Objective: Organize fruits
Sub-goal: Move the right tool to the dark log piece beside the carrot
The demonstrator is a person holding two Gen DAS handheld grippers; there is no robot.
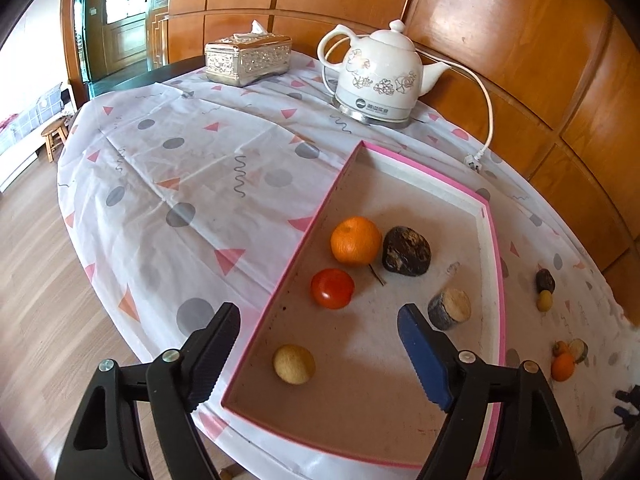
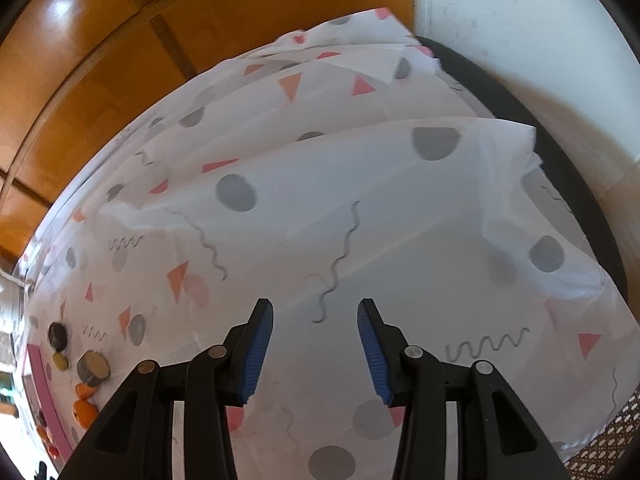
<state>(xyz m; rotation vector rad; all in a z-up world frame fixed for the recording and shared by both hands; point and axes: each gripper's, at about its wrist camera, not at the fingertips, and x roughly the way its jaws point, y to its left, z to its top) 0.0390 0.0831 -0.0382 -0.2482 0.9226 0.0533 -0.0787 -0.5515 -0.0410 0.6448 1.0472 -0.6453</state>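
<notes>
**Sorting under way: tray part-filled, loose fruit waiting on the cloth**

The left gripper (image 1: 320, 350) is hovering over the near end of the pink-rimmed tray (image 1: 494, 248) with its jaws spread wide and nothing between them. Sitting inside the tray are an orange (image 1: 355, 240), a red tomato-like fruit (image 1: 332, 288), a dark brown lumpy fruit (image 1: 406, 251), a pale yellow round fruit (image 1: 293, 363) and a cut stub with a pale face (image 1: 450, 309). The yellow fruit is lying just below and left of the midpoint between the fingers; the stub is sitting just beyond the right finger.

The right gripper (image 2: 316, 350) is also spread and empty, facing bare patterned tablecloth (image 2: 360, 208). The pieces not yet sorted are lying well off to its left, beside the tray's outer edge: a dark fruit (image 2: 58, 335), a small yellowish one (image 2: 60, 361), a round slice (image 2: 93, 367) and small orange pieces (image 2: 85, 407).

Judging by this, the collecting step is roughly half done. The next move probably calls for the right gripper to swing left toward that cluster, descend over one piece and close gently.
</notes>
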